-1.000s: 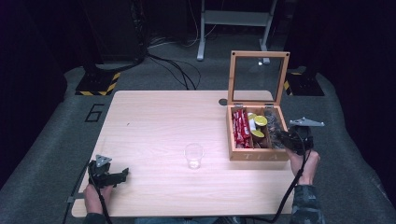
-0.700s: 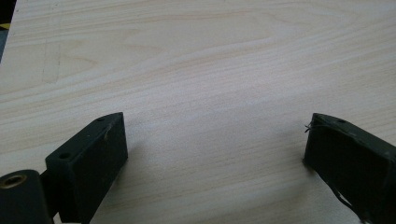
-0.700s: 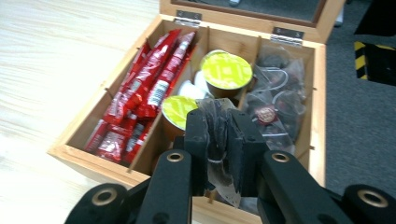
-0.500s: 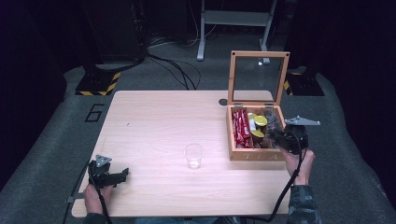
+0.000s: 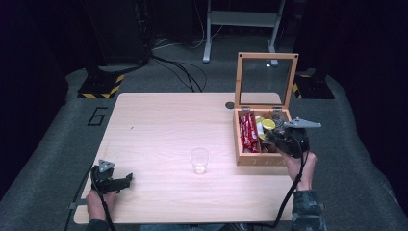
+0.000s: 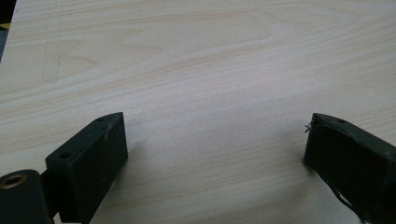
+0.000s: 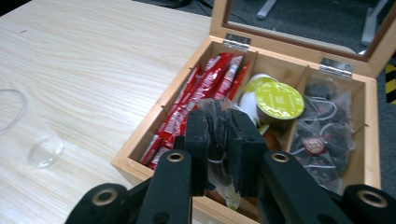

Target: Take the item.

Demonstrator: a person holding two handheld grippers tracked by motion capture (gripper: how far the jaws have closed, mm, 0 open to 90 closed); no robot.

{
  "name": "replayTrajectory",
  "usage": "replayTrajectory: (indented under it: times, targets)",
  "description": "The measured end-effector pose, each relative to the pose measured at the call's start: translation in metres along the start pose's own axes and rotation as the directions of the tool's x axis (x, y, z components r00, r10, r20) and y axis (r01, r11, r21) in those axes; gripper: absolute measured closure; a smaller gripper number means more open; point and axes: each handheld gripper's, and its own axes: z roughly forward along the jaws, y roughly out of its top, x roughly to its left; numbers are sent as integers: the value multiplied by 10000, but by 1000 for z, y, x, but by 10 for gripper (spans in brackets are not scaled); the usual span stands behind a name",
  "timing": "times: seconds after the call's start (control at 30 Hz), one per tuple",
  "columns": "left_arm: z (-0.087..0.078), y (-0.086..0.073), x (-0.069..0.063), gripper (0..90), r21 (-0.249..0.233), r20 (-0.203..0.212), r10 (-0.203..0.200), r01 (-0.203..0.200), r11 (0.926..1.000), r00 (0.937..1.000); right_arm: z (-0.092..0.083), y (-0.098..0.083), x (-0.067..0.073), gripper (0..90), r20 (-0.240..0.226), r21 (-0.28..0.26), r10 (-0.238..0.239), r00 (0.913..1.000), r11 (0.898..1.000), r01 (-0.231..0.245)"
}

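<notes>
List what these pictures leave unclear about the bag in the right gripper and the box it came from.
- Tea bag, right gripper view: the right gripper is clamped over most of it; print unreadable.
- Wooden box near compartments, right gripper view: hidden behind the gripper.
- Box contents, high view: too small; the gripper and hand cover the right side.
- Clear cup, right gripper view: cut off at the left edge.

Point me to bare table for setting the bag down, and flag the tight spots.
Free: the table left of the wooden box, behind the clear cup, and between cup and left gripper. Crowded: the box, where the right gripper pinches a clear tea bag over red sachets and a yellow-lidded pod.
</notes>
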Motion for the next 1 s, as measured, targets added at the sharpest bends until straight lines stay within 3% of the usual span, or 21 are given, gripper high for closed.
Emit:
replayTrajectory:
  times: [0.53,1.0]
  targets:
    - [0,0,0,58,9,5,-11,11,10000,10000,6,15,30,796,-756,-113,-499,9959,9987,492]
    - [0,0,0,58,-2,10,-25,25,10000,10000,17,27,58,797,-1480,-91,-931,9846,9956,928]
